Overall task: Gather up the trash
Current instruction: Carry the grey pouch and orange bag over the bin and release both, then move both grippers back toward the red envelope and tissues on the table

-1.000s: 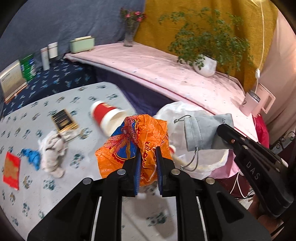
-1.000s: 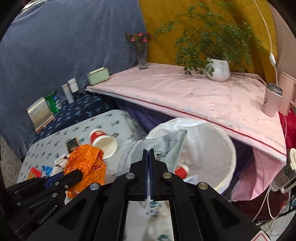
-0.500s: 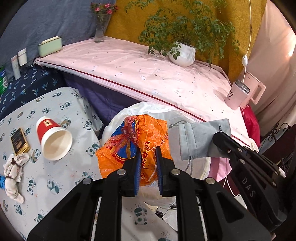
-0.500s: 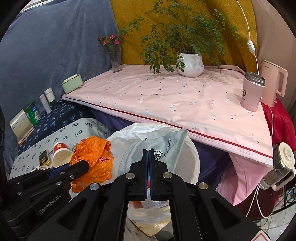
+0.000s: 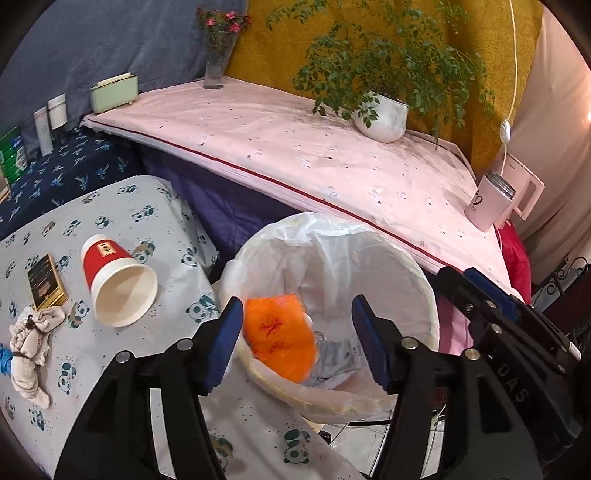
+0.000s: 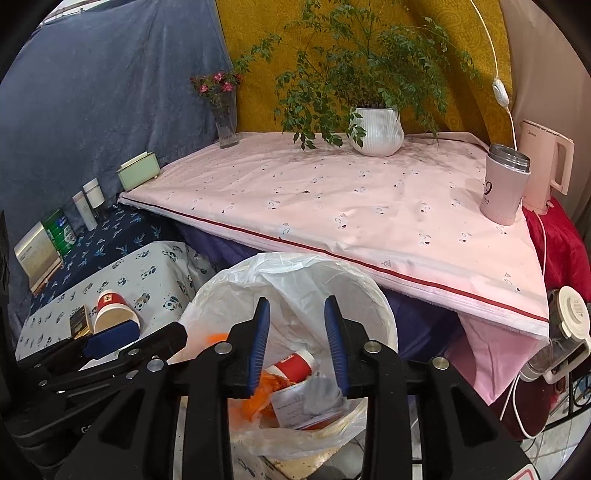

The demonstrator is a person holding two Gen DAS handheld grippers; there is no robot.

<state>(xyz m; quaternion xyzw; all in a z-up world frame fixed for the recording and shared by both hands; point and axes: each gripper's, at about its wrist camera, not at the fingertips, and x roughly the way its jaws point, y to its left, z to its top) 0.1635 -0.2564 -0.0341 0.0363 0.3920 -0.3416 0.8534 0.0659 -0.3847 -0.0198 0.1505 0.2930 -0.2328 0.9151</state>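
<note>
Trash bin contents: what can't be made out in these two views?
- Left wrist: the grey pouch is motion-blurred and part hidden behind the orange wrapper, itself blurred.
- Right wrist: the right gripper covers much of the bin; print on the paper slip is too small.
- Bin's bottom: hidden by trash, both views.

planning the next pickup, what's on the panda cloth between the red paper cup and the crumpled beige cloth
A gold-edged dark box lies between the red paper cup and the crumpled beige cloth, seen in the left wrist view.

Yellow patterned cloth wall, dark blue hanging curtain, big pink sheet-covered table, leafy green plant in white pot at its back edge
</note>
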